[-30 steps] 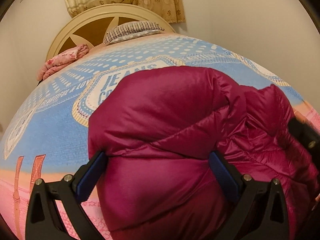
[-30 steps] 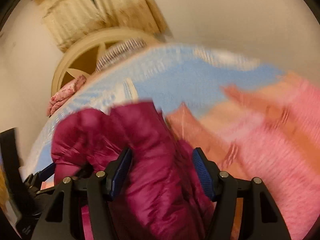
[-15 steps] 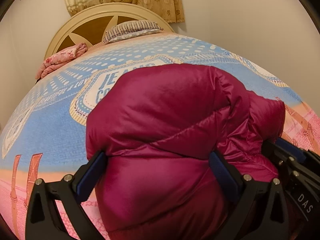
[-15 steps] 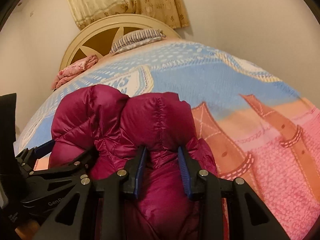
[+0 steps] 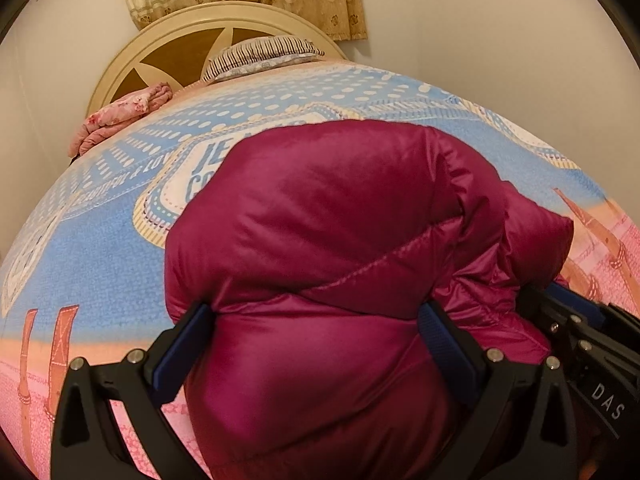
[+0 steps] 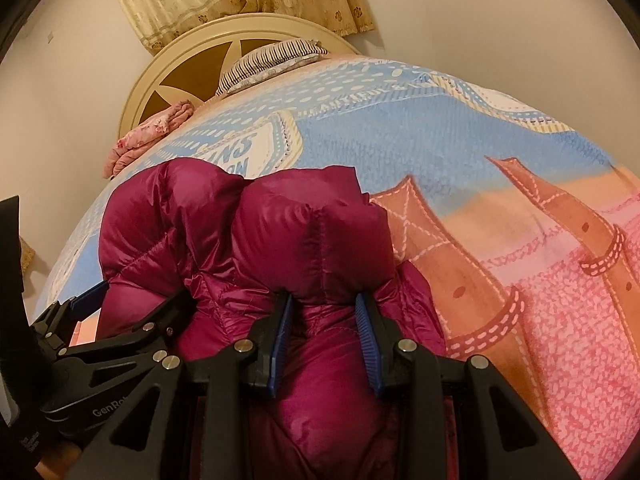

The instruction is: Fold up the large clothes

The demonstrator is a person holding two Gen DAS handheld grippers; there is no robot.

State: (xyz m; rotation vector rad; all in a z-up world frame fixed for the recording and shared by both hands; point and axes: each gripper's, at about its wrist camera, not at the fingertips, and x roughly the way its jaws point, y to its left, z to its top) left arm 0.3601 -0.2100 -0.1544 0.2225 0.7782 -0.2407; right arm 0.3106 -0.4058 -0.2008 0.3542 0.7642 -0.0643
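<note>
Left gripper [image 5: 320, 344] spread wide around the near bulk of the puffy magenta jacket [image 5: 340, 240], bunched on the bed cover [image 5: 100, 264]; right gripper [image 6: 325, 332] pinching a thick roll beside it. Best to grip deep, lift both ends evenly, press air out. Readable: "JE", "BEAUTIFUL & LOVE" on cover; "DAS", "GenRo" on grippers.

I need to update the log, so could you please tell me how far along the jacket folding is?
Done: the magenta puffer jacket is bundled compactly on the bedspread. In hand: the right hand-held gripper pinches a fold, while the left hand-held gripper straddles the bulk. Left: releasing and tidying.
</note>
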